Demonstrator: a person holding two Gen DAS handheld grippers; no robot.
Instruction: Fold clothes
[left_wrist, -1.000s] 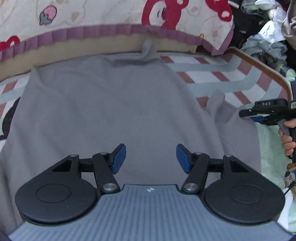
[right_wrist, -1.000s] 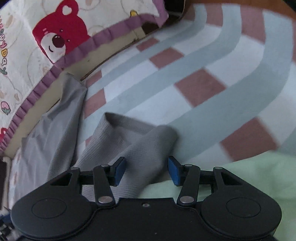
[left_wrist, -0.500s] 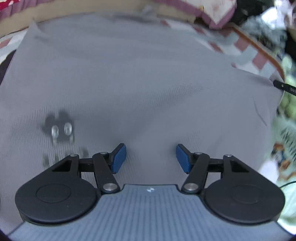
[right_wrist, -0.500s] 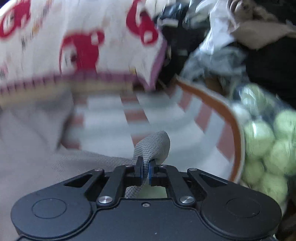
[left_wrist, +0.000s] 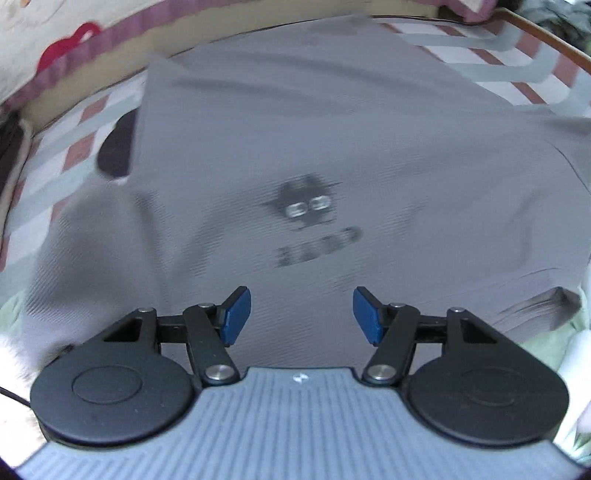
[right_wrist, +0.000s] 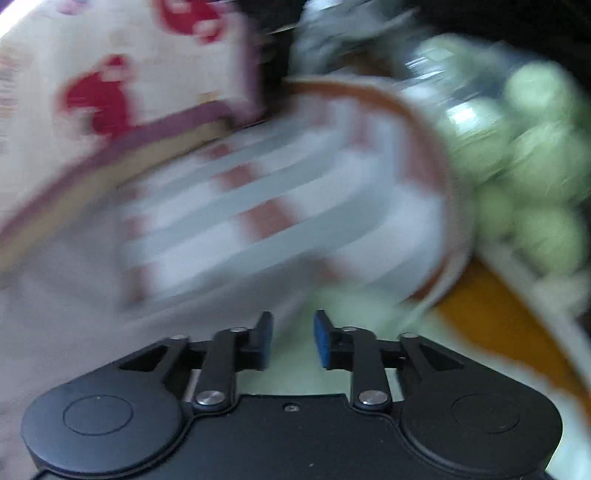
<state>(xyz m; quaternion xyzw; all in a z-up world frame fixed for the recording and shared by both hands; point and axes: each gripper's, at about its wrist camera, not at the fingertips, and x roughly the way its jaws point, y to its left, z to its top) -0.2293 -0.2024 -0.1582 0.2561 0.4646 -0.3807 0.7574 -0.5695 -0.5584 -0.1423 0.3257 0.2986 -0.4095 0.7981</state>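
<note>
Motion blur smears the grey shirt's dark print (left_wrist: 308, 206); lettering beneath unreadable

Soft daylight, heavy motion blur

Right wrist view, heavily blurred. We saw the right gripper (right_wrist: 292, 339), whose jaws had just been opening, with nothing between its blue pads. Beyond it we noted a striped mat (right_wrist: 280, 206) with an orange-brown border, a red-printed quilt (right_wrist: 122, 85) at upper left, and green balls (right_wrist: 535, 155) at right.
</note>
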